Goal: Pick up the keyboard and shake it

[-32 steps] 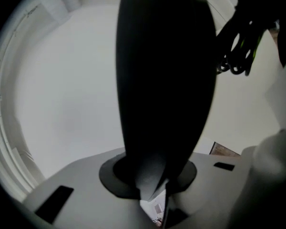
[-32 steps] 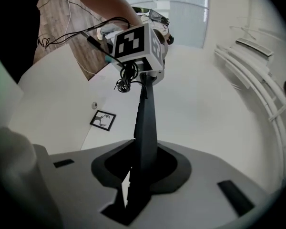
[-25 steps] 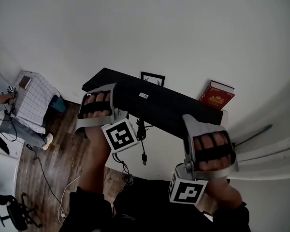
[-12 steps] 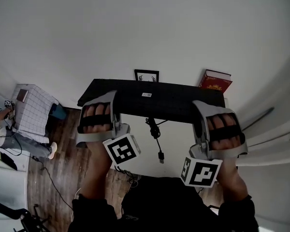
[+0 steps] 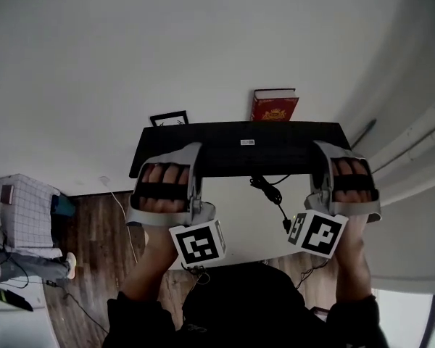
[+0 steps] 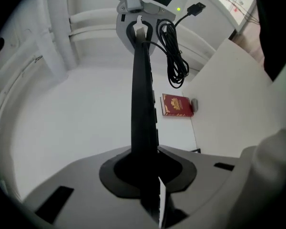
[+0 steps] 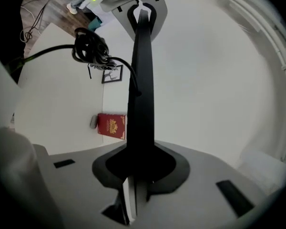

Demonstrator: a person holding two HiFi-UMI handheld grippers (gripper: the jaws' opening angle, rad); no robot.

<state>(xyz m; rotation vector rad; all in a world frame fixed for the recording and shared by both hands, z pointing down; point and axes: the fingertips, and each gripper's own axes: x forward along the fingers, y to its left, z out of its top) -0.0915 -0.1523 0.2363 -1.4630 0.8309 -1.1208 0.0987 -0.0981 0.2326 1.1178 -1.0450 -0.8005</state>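
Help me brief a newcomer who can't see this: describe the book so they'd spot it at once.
Start at the white table and find the black keyboard held above it. Just past the keyboard's far edge, right of a small black frame, lies the book. It is the only red thing there, with gold ornament on its cover.

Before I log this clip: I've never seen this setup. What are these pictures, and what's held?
No robot: a person holds a hand-worked claw in each hand. The head view looks down from the person's head; the other two look along each claw. The left claw and right claw each clamp one end of a slim black keyboard, lifted above the white table, its black cable dangling. The right claw's jaws have just been closing on it. On the table lie a red hardcover book and a small black-framed picture.
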